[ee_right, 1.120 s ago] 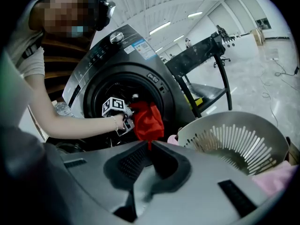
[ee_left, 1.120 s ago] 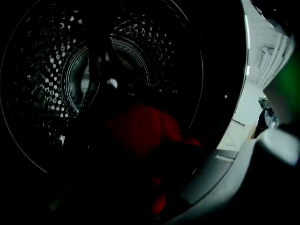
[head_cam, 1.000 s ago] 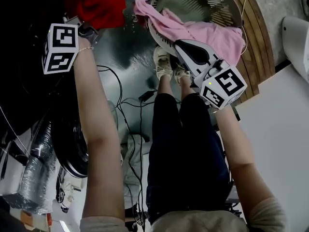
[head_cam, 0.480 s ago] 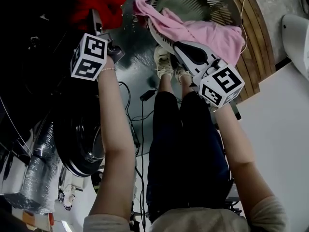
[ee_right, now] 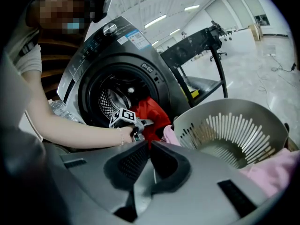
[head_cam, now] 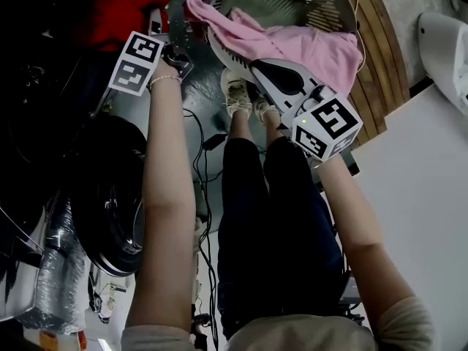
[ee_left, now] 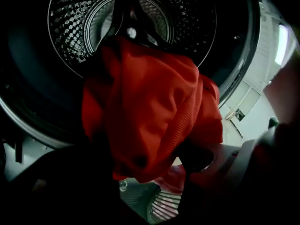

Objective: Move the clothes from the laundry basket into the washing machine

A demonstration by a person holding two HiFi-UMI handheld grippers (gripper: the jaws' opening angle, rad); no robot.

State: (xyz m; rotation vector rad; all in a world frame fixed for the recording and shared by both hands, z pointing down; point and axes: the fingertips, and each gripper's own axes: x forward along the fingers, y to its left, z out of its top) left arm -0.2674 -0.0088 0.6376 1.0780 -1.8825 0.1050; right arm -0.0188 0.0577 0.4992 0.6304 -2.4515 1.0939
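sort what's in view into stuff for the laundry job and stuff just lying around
For the job: red garment, pink garment, laundry basket, washing machine.
Lying about: floor cables, wooden boards, black metal frame.

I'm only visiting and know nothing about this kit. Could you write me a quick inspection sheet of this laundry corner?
Surface: grey floor; wooden boards by the basket.
Job's things: red garment hanging at the mouth of the washing machine; pink garment draped over the rim of the laundry basket.
Clutter: crinkled silvery bundle beside the machine.
Grippers: left tool open, its jaws have just been opening, red garment sagging between them; right tool shut, nothing in it, near the basket.
Cables: black cables loose across the floor.
Surroundings: large lit hall; black metal frame behind.
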